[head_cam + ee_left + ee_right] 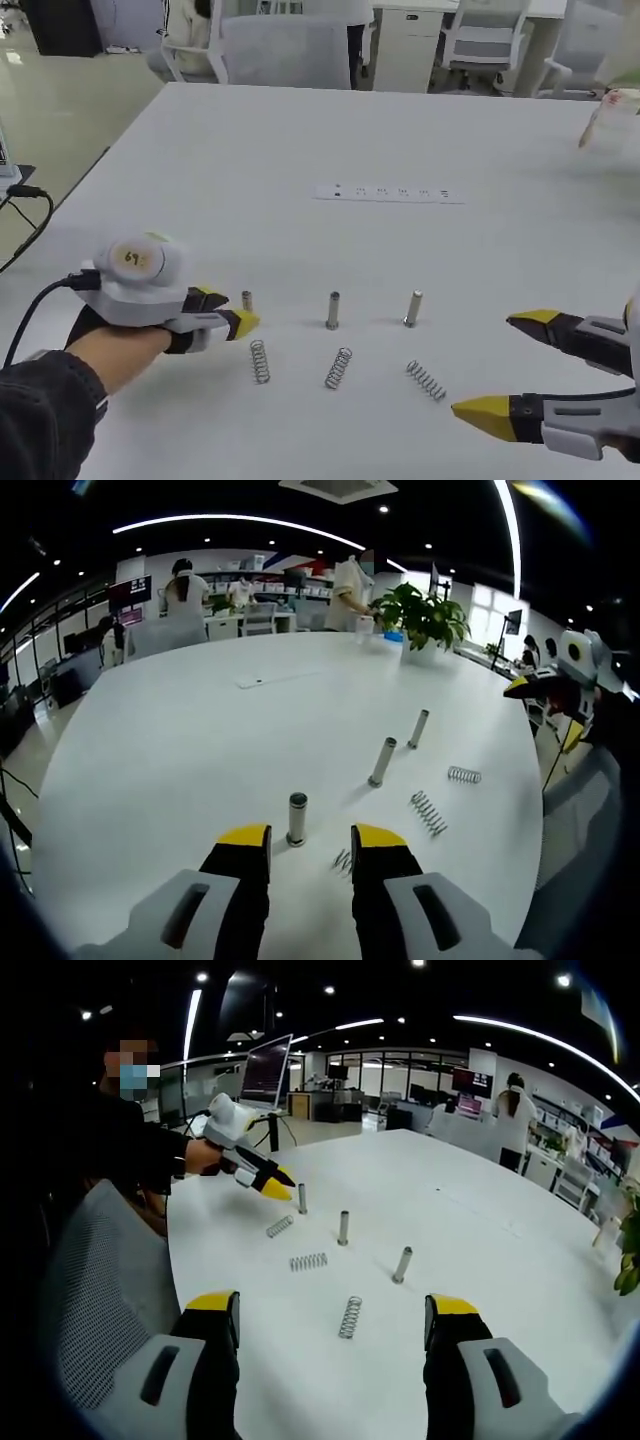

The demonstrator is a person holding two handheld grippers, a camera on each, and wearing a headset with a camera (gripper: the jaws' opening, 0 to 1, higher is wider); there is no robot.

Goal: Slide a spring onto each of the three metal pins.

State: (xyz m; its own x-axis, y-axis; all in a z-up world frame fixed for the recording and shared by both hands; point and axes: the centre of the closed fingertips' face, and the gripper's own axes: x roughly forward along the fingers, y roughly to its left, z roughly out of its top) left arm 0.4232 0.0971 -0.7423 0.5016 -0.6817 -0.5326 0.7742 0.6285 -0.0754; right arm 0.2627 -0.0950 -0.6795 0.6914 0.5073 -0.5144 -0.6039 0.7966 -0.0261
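Three short metal pins stand upright in a row on the white table: left pin (247, 300), middle pin (333, 310), right pin (413, 308). Just in front of each lies a loose spring: left (260, 361), middle (339, 368), right (426, 380). My left gripper (230, 308) is open and low beside the left pin. In the left gripper view that pin (297, 818) stands just ahead of the gap between the jaws (311, 837). My right gripper (504, 363) is wide open and holds nothing, right of the right spring (350, 1316), which lies ahead of its jaws (332, 1306).
A white power strip (390, 193) lies flat on the table beyond the pins. Office chairs (285, 50) stand along the far edge. A black cable (30, 215) hangs off the left side. A potted plant (425, 615) stands at the table's end.
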